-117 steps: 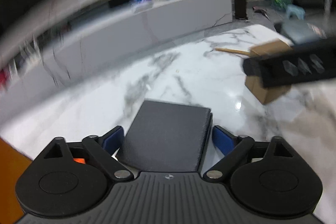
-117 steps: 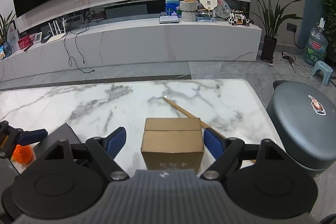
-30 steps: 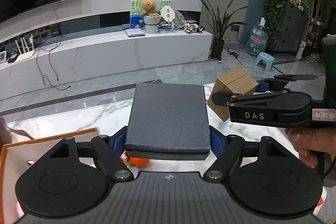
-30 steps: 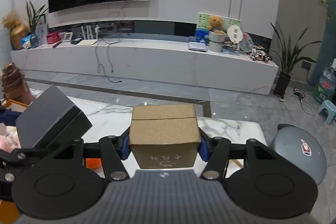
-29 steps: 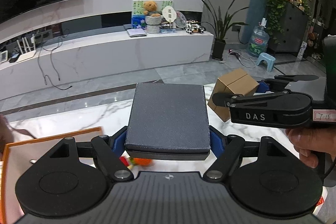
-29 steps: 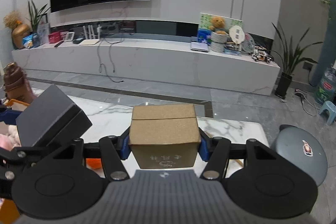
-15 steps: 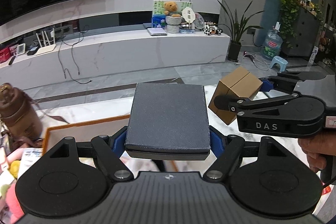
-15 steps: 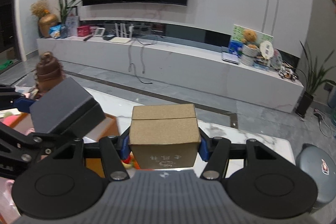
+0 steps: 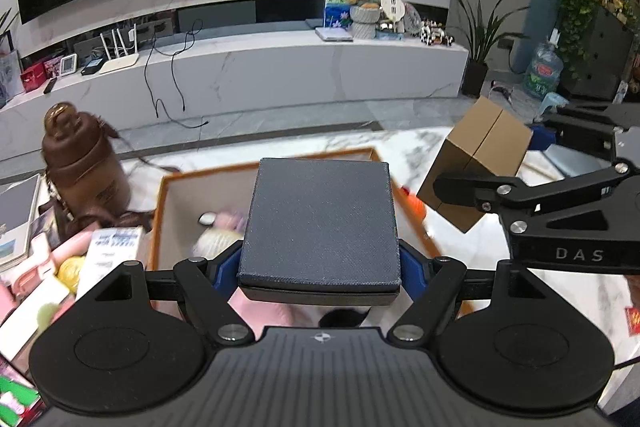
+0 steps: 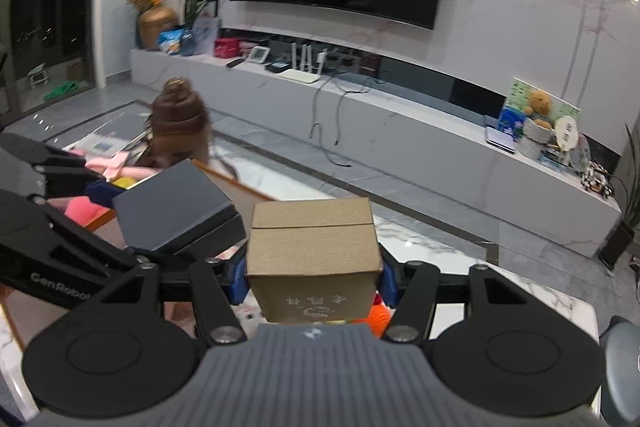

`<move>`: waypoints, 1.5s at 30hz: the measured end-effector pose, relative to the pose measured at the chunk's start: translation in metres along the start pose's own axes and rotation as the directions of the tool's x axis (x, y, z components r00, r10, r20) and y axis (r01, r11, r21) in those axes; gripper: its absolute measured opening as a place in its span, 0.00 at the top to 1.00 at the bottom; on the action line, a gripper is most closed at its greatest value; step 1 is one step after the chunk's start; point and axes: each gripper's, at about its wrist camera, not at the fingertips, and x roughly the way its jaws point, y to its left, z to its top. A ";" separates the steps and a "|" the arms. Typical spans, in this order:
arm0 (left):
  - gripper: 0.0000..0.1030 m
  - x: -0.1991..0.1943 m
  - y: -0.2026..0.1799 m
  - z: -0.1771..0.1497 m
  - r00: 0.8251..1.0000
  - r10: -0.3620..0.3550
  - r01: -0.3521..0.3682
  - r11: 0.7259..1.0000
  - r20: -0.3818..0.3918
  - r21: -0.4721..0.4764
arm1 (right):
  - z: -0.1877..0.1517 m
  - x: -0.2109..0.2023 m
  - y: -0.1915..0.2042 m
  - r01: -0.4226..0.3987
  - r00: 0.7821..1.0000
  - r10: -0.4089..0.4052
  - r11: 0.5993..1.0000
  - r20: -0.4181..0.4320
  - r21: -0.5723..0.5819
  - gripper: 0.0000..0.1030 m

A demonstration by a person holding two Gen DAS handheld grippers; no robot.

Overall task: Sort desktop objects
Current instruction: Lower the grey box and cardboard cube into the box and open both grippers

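Dark grey flat textured box (image 9: 320, 223), left wrist view: clamped btwn blue pads (image 9: 408, 269) of left gripper (image 9: 320, 273), off the table. A sec ago only bare marble lay below; now orange-rimmed open storage box (image 9: 168, 187) w/ soft toys sits under it, so drop-off looks close. Right wrist view: brown cardboard carton (image 10: 314, 255) pinched in right gripper (image 10: 312, 281), also airborne; grey box just left of it, brown bottle (image 10: 178, 127) now behind.

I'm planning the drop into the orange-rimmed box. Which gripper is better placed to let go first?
Probably the left. The left gripper holds the dark grey box right over the orange-rimmed box, while the right gripper holds the cardboard box off beside it.
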 end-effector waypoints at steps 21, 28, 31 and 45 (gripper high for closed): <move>0.13 -0.001 0.022 -0.050 0.993 0.017 -0.012 0.999 -0.115 0.047 | -0.022 0.012 0.054 -0.131 0.983 0.116 0.986 -0.143 -0.101 0.41; 0.13 0.007 0.025 -0.062 0.986 0.014 -0.004 0.998 -0.168 0.059 | -0.025 0.030 0.064 -0.176 0.959 0.143 0.977 -0.245 -0.119 0.41; 0.13 0.009 0.024 -0.065 0.984 0.028 -0.013 0.996 -0.176 0.089 | -0.028 0.035 0.066 -0.187 0.948 0.147 0.975 -0.281 -0.120 0.41; 0.13 0.018 0.004 -0.079 0.974 0.121 -0.059 0.952 -0.193 0.300 | -0.040 0.061 0.079 -0.250 0.904 0.164 0.952 -0.394 -0.178 0.41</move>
